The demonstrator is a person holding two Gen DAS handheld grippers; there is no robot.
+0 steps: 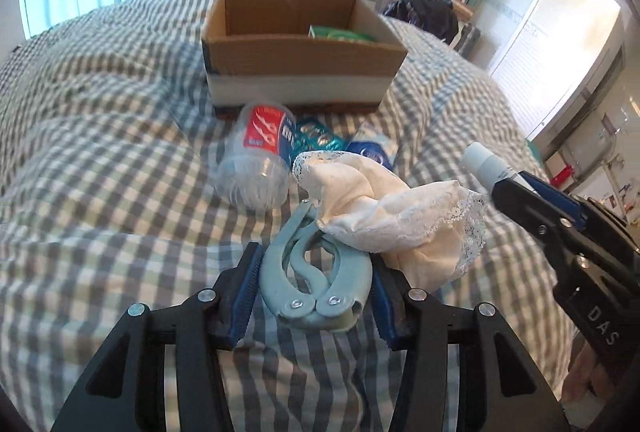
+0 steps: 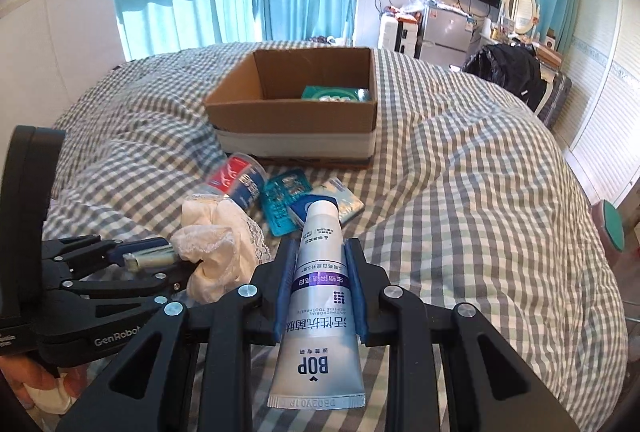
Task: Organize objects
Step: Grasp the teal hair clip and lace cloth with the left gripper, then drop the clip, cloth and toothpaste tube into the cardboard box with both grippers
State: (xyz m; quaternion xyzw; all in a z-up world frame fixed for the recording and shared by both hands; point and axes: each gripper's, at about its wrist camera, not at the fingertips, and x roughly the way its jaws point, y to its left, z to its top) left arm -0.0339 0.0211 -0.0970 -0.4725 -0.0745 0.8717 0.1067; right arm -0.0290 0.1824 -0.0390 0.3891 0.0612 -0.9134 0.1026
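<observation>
My left gripper (image 1: 316, 272) is shut on a grey-blue spring clip (image 1: 308, 284) whose tips pinch a cream lace-edged cloth (image 1: 400, 208); clip and cloth hang above the checked bedspread (image 1: 100, 152). In the right wrist view the same left gripper (image 2: 168, 262) holds that cloth (image 2: 216, 252) at lower left. My right gripper (image 2: 322, 252) is shut on a white toothpaste tube (image 2: 320, 292), cap pointing forward; it also shows at the right edge of the left wrist view as the right gripper (image 1: 508, 188) with the tube (image 1: 484, 162). An open cardboard box (image 1: 304, 72) (image 2: 296, 120) stands beyond both.
A green packet (image 2: 332, 94) lies inside the box. In front of the box lie a clear plastic cup with a red and blue label (image 1: 256, 160), a teal blister pack (image 2: 280, 204) and a blue-white pouch (image 2: 344, 200). Furniture and clutter stand beyond the bed's far side.
</observation>
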